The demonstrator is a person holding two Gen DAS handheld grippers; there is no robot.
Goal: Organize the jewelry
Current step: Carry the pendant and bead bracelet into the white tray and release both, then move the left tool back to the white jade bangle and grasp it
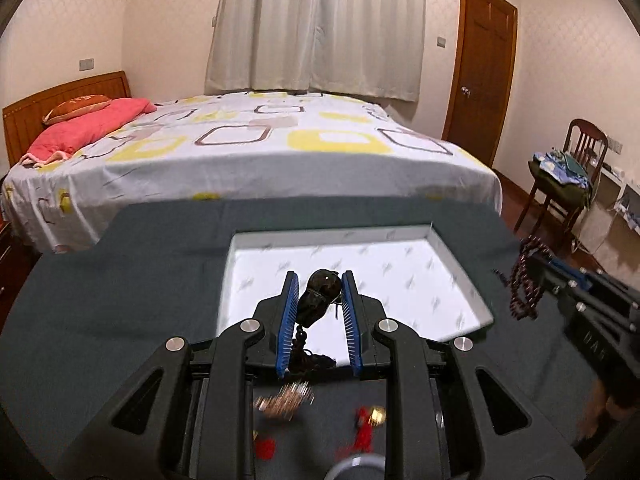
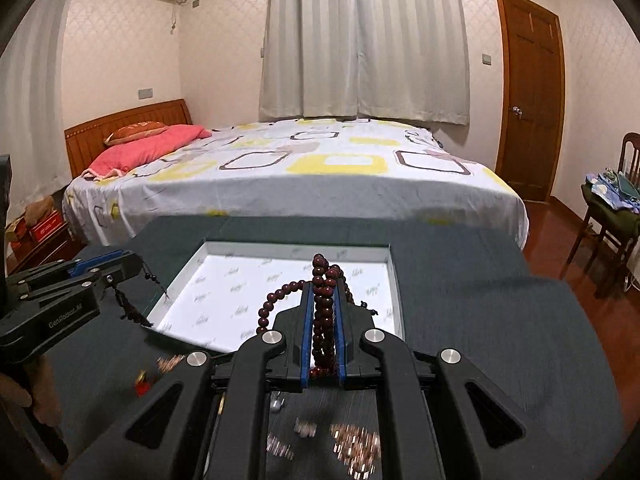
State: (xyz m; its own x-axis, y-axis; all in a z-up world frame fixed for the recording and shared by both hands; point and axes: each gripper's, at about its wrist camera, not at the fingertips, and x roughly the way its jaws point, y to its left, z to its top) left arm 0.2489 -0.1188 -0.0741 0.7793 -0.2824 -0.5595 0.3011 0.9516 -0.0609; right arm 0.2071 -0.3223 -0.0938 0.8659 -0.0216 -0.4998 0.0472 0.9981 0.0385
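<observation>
A shallow white box (image 1: 460, 276) lies open on the grey-green cloth; it also shows in the right wrist view (image 2: 280, 249). My left gripper (image 1: 320, 280) is shut on a dark carved pendant (image 1: 316, 300) with a cord and tassel, held over the box's near edge. From the right wrist view it (image 2: 136, 266) is at the left with the tassel (image 2: 132, 308) hanging. My right gripper (image 2: 323, 286) is shut on a string of dark red beads (image 2: 324, 308), above the box's near edge. It shows in the left wrist view (image 1: 532, 256) with the beads (image 1: 524, 284) dangling.
Loose jewelry lies on the cloth near me: a pinkish chain pile (image 1: 286, 398), red tassel pieces with a gold bead (image 1: 370, 420), more chains (image 2: 356, 448). A bed (image 1: 248, 148) stands behind the table, a chair (image 1: 568, 184) with clothes at right, a door (image 2: 528, 92) beyond.
</observation>
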